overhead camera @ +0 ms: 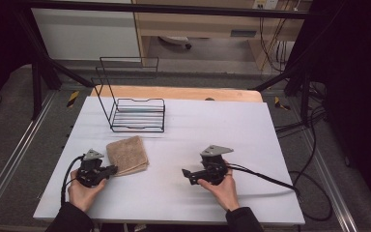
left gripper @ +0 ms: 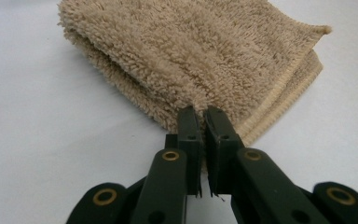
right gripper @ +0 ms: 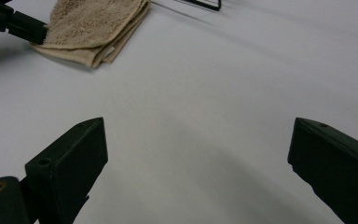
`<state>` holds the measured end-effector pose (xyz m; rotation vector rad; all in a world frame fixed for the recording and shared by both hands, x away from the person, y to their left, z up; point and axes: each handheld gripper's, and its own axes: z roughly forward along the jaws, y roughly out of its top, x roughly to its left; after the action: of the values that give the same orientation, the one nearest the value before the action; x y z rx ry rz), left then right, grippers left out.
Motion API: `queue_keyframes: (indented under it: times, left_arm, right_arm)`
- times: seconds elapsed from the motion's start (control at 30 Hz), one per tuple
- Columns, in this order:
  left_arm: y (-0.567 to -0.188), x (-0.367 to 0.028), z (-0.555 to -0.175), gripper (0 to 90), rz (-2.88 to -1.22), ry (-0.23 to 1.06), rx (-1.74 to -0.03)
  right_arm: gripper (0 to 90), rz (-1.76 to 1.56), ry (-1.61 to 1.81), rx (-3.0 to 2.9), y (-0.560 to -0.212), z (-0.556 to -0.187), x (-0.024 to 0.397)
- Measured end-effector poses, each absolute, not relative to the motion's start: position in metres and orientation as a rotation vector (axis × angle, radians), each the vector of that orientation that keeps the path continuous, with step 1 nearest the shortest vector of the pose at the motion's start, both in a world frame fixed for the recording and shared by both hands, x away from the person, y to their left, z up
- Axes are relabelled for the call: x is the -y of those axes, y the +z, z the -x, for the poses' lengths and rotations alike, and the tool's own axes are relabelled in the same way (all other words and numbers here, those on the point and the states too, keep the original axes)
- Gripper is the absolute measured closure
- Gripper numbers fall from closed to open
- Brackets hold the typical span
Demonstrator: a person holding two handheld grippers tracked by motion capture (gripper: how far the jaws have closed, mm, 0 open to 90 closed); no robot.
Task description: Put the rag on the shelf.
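the left gripper (left gripper: 199, 122) has its jaws drawn nearly together on the near corner of the folded towel (left gripper: 196, 56), pinching the pile where the layers meet; a hold at a corner like this probably lets the person lift or drag the cloth without undoing the fold. the towel lies flat at the front left of the table (overhead camera: 212, 130), just ahead of the left hand (overhead camera: 81, 191) and a little in front of the wire rack (overhead camera: 136, 115), which stands upright and empty toward the back left, likely where the cloth is bound. the right gripper (right gripper: 198, 154) hangs over bare table well to the right of the towel, jaws spread wide with nothing between them, seemingly kept ready to help with the far edge.

the table is a plain white sheet over a wooden top that shows along the far edge. grey carpet, metal rails and black frame posts surround it, cables trail on the right, and pale cabinets stand behind.
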<state>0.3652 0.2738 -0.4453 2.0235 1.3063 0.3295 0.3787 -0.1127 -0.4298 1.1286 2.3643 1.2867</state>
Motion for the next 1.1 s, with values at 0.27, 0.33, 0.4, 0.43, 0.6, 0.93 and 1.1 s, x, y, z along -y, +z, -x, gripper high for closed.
queue_keyframes:
  times: [0.27, 0.33, 0.4, 0.43, 0.6, 0.93, 1.1]
  left_arm:
    - [-0.445, -0.274, -0.366, 85.1, -2.032, 0.328, -1.295]
    - [-0.445, -0.274, -0.366, 84.9, -2.037, 0.327, -1.286]
    - [-0.445, -0.274, -0.366, 84.7, -2.051, 0.335, -1.276]
    - [-0.445, -0.274, -0.366, 84.4, -2.056, 0.335, -1.274]
    - [-0.445, -0.274, -0.366, 84.1, -2.063, 0.341, -1.265]
    - [-0.445, -0.274, -0.366, 83.8, -2.059, 0.336, -1.263]
    - [-0.446, -0.275, -0.366, 83.6, -2.050, 0.336, -1.263]
  right_arm:
    - [10.1, -1.091, 1.250, -2.424, -0.433, -0.400, 0.042]
    - [12.1, -1.100, 1.252, -2.436, -0.435, -0.405, 0.029]
    - [12.8, -1.102, 1.256, -2.438, -0.436, -0.407, 0.023]
    - [16.2, -1.102, 1.276, -2.443, -0.437, -0.410, 0.014]
    - [21.5, -1.107, 1.288, -2.448, -0.439, -0.416, -0.003]
    - [41.5, -1.099, 1.232, -2.502, -0.448, -0.429, -0.030]
    - [53.1, -1.091, 1.234, -2.528, -0.453, -0.428, -0.036]
